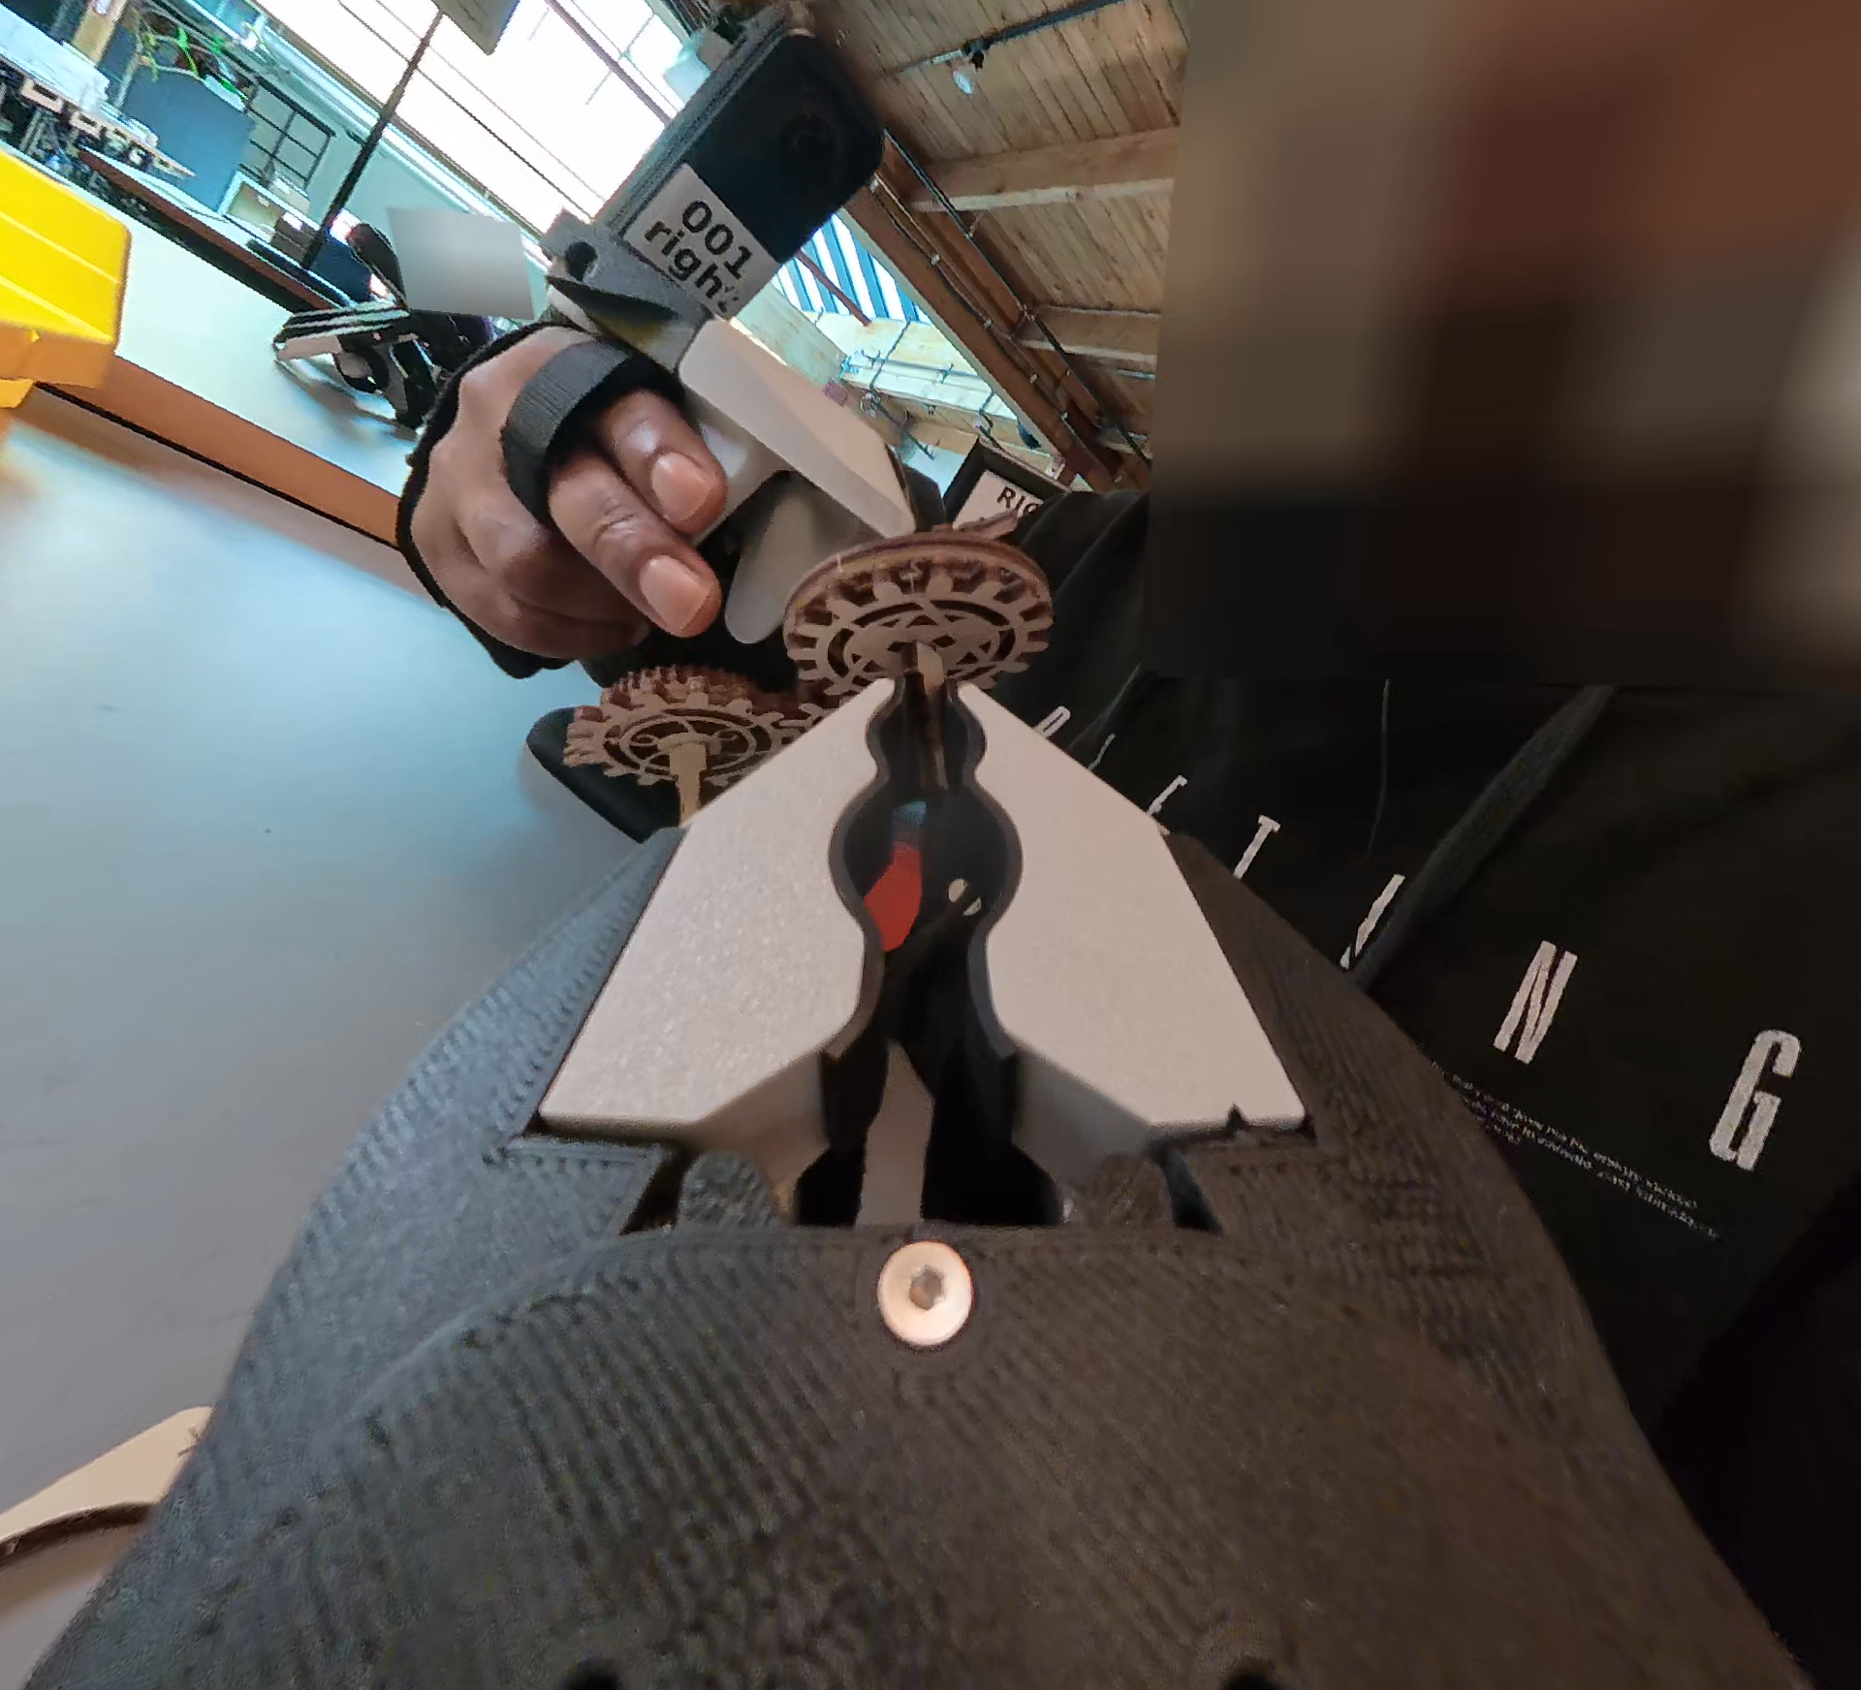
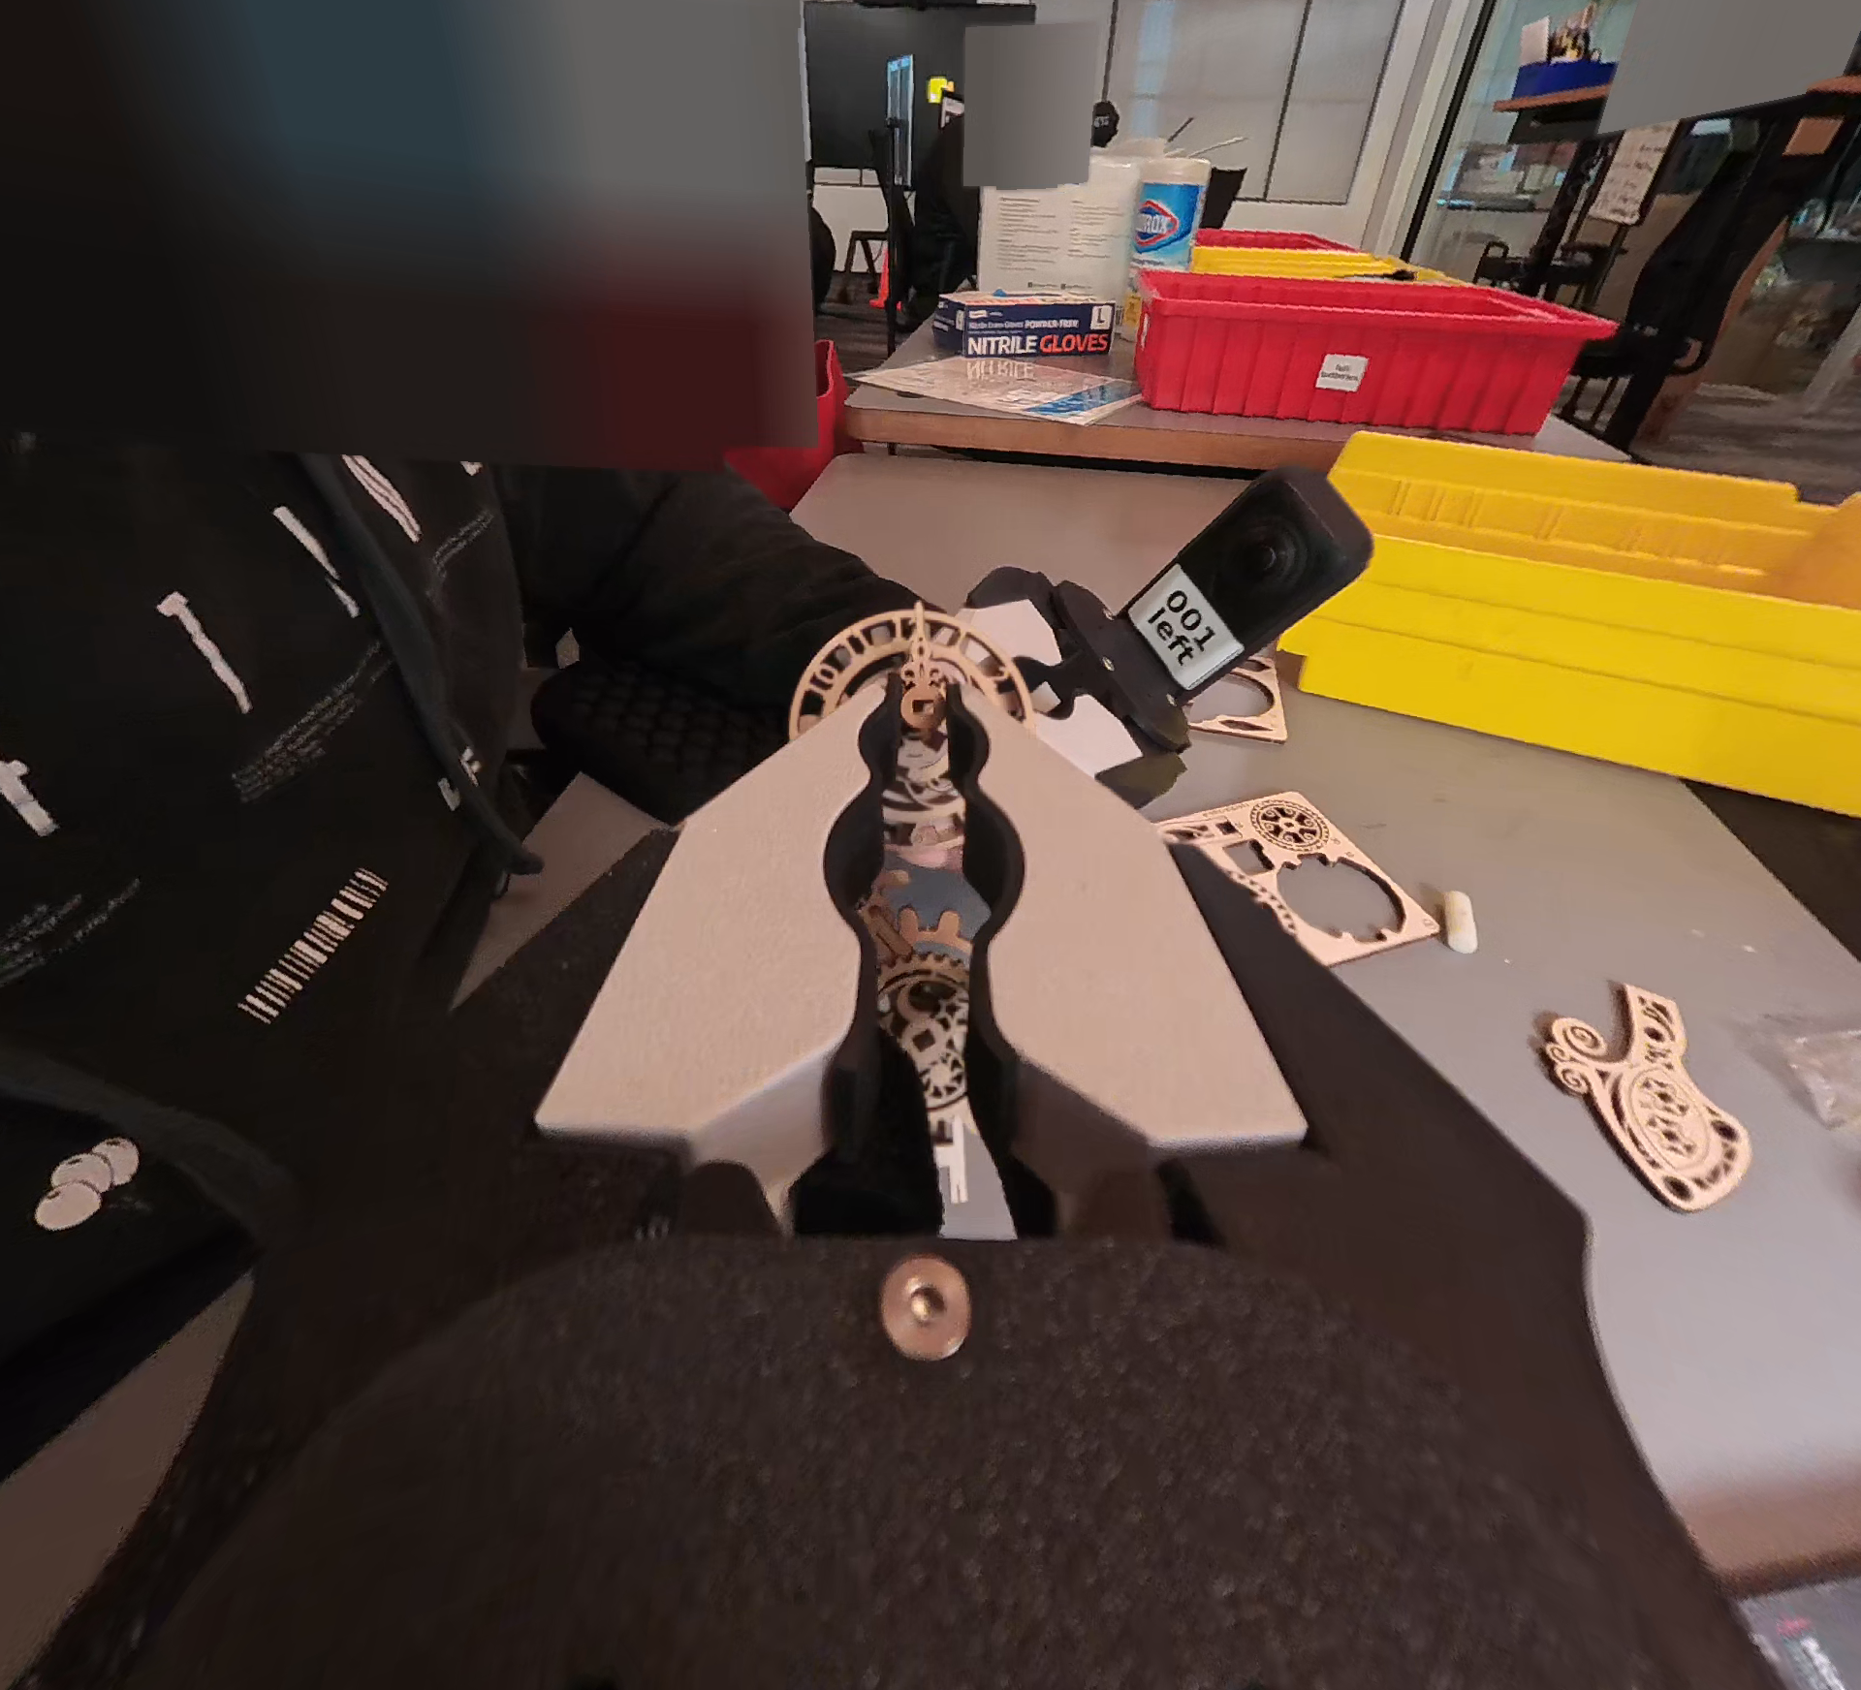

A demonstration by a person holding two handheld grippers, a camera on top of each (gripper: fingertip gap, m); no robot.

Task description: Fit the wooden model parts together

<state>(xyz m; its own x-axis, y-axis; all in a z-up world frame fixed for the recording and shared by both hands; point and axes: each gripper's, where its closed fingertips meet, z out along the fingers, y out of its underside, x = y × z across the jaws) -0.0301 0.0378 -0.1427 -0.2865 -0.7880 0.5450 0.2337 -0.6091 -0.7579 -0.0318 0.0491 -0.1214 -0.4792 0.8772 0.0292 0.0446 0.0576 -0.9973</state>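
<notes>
In the left wrist view, we see our left gripper (image 1: 921,685) pressed together on the thin wooden stem of a gear wheel (image 1: 918,625), which stands just past the fingertips. Our right gripper (image 1: 796,534) comes in from the far left, held by a hand (image 1: 564,524), its white fingers (image 1: 750,610) touching the wheel's left rim. A second gear wheel (image 1: 685,731) shows lower left, above the grey table (image 1: 201,736).

In the right wrist view, our right gripper (image 2: 921,705) pinches a small wooden pointer piece (image 2: 918,685) against a round wooden dial (image 2: 911,685). The left gripper (image 2: 1057,685) reaches in from the far right. On the table (image 2: 1511,1239) to the right lie a cut-out wooden sheet (image 2: 1299,877) and a curly wooden piece (image 2: 1652,1108); yellow trays (image 2: 1611,635) sit farther right.
</notes>
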